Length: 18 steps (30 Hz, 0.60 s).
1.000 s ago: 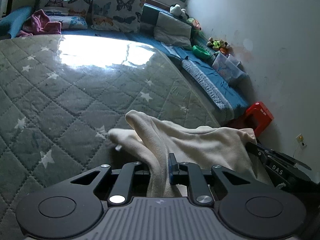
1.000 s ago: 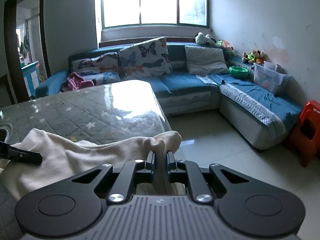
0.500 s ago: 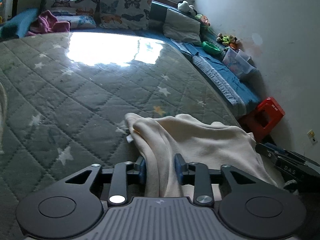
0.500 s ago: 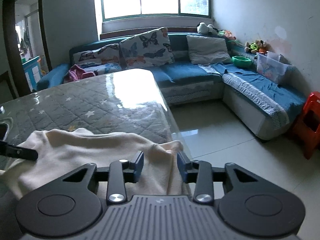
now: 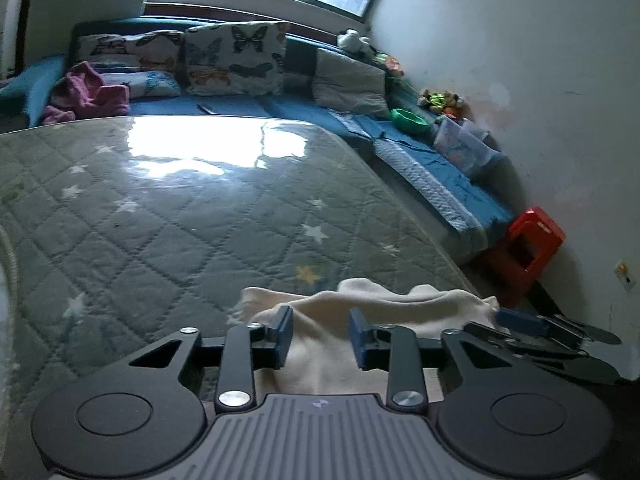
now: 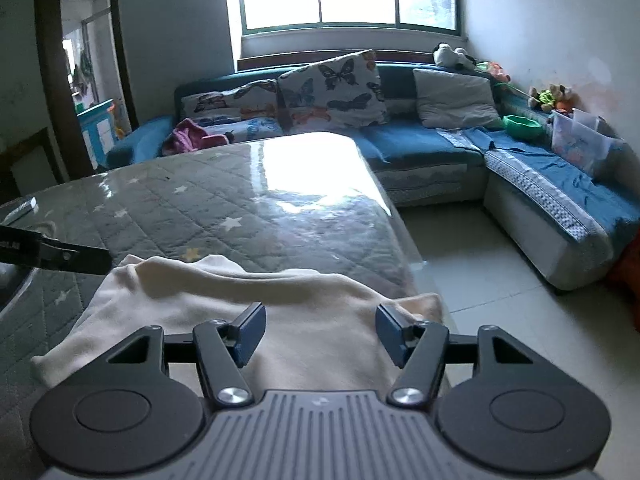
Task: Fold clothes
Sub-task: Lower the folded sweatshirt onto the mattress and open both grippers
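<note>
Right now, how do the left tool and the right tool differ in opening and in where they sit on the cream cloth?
The right tool stands wide; the left tool shows a narrower gap. The right tool's jaws have just been opening; the left tool's have closed slightly. The right sits at the cream cloth's end by the table edge, the left at the inner end. Shared: cloth lies between both, neither pinching it.

A grey-green quilted tabletop (image 6: 208,216) printed with small pale stars, its far end glaring with window light under a glossy clear cover, carries the things. A cream cloth (image 6: 248,304) lies rumpled flat on its near corner, at about 6 o'clock in the right wrist view, its right edge reaching the tabletop's rim. In the left wrist view the same cloth (image 5: 400,304) sits at about 5 o'clock, and something pale lies at the 9 o'clock edge.
</note>
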### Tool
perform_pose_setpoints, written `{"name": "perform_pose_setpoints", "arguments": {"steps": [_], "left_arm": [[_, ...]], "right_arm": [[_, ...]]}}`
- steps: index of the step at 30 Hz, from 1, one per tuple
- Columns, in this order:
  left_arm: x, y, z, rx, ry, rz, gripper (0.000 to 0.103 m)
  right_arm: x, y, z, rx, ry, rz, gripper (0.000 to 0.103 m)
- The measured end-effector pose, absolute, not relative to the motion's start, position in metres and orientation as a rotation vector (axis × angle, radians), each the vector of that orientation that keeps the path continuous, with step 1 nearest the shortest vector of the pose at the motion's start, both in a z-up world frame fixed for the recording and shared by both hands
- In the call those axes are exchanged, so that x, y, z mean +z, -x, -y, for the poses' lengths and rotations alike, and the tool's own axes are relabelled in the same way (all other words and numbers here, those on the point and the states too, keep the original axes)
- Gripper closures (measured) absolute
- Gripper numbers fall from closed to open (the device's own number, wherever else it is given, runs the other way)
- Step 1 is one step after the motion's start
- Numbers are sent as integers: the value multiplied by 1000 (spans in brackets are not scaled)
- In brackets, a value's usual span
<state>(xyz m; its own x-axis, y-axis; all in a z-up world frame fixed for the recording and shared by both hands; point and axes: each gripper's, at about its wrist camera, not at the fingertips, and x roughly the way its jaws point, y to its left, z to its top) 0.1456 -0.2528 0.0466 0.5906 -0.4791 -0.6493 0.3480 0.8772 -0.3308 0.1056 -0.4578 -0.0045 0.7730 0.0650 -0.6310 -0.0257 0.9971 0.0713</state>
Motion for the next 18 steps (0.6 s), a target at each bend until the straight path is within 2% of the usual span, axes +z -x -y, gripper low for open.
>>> {"name": "perform_pose_setpoints", "arguments": {"steps": [9, 11, 15, 18], "left_arm": [[27, -166, 271, -494, 145, -846, 72], [24, -169, 273, -493, 138, -855, 72], [22, -168, 274, -490, 132, -856, 72], [25, -162, 274, -496, 121, -846, 70]], "right_arm": [[-19, -126, 458, 48, -67, -718, 35], [-19, -127, 456, 55, -59, -716, 25], [-18, -127, 451, 60, -34, -711, 22], [-14, -123, 450, 58, -29, -700, 15]]}}
